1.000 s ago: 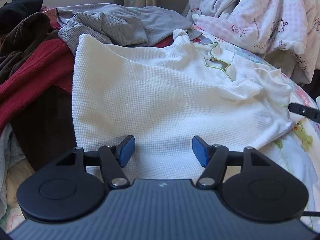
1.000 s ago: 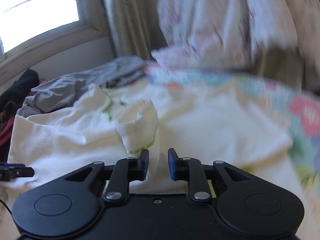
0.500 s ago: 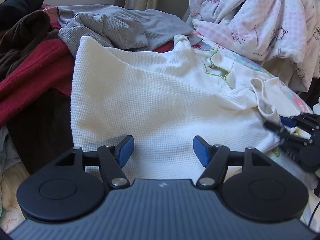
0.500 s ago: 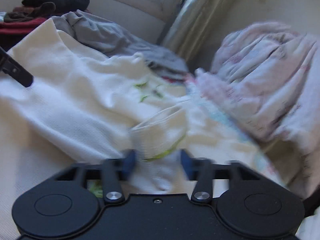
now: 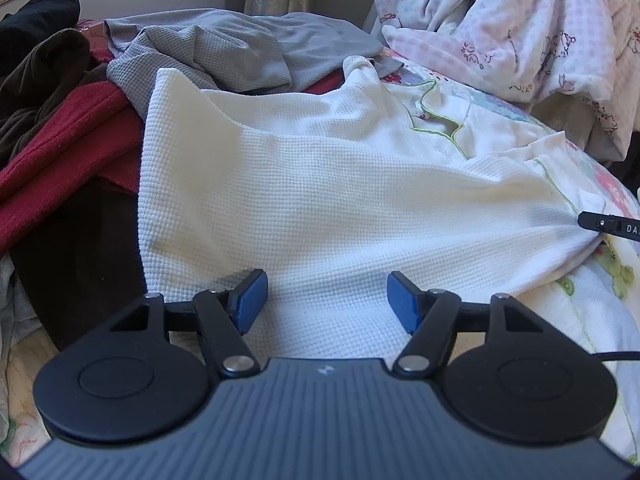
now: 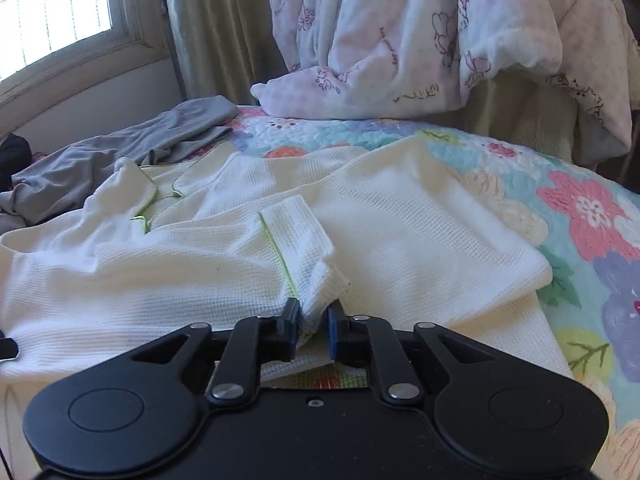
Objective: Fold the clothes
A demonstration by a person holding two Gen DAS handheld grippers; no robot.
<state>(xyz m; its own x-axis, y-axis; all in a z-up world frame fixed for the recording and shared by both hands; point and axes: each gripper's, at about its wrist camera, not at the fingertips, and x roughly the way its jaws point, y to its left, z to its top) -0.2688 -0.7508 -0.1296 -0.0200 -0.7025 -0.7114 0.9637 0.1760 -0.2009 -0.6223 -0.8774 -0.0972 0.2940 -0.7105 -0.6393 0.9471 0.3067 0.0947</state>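
Observation:
A white waffle-knit shirt [image 5: 340, 200] with lime-green trim lies spread on the bed. My left gripper [image 5: 326, 300] hovers over its near hem, open, with nothing between the blue pads [image 5: 250, 300]. In the right wrist view the same shirt [image 6: 180, 272] has its cuffed sleeve [image 6: 304, 256] folded across the body. My right gripper [image 6: 313, 320] has its jaws closing, and a bunched fold of that sleeve is pinched between the pads. A black finger of the right gripper [image 5: 608, 226] shows at the shirt's right edge in the left wrist view.
Grey garments [image 5: 240, 52], a red one [image 5: 72, 148] and dark brown ones [image 5: 40, 80] are piled at the left and back. A pink patterned blanket [image 6: 420, 40] is heaped at the back right. The floral quilt [image 6: 580, 216] shows on the right, with a window [image 6: 56, 12] behind.
The right gripper swung about, came down at the shirt's right edge, and its jaws narrowed on the sleeve. The sleeve now lies flatter across the shirt. The left gripper stayed put.

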